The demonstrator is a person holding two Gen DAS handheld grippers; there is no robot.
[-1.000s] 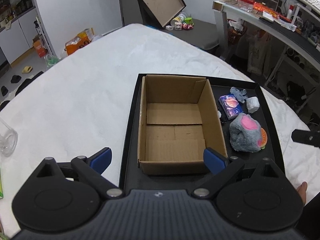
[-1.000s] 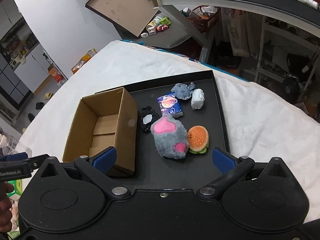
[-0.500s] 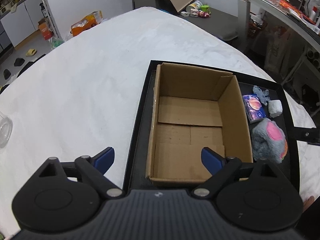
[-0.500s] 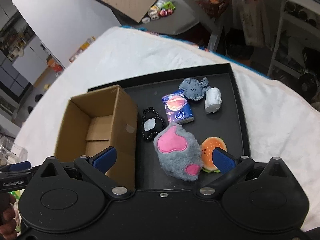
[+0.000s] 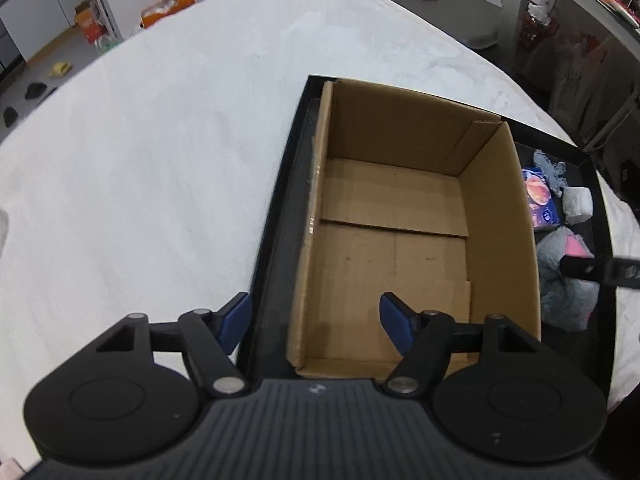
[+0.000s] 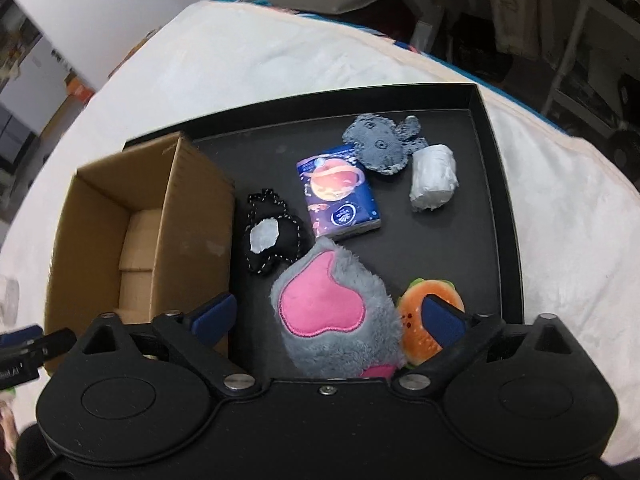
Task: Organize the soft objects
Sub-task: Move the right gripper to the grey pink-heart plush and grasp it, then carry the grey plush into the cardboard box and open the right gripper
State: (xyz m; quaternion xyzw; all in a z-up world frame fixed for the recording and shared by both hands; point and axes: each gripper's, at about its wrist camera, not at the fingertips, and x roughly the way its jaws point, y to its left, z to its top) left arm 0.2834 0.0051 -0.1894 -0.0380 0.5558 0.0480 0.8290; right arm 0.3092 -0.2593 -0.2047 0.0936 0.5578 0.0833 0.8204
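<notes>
While our right gripper (image 6: pixel 328 316) closes, jaws wide and straddling the grey plush (image 6: pixel 340 312) just right of the cardboard box (image 6: pixel 192 216), our left gripper (image 5: pixel 316 316), also closing, straddles that box's left wall, gripping nothing.

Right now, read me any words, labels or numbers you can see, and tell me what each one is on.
Tissue pack: printing and a round logo, too small to read.
Left gripper, at the right camera's edge: white lettering, cut off and blurred, unreadable.
Cardboard box: no print visible.
Orange floor carton: too blurred.
</notes>
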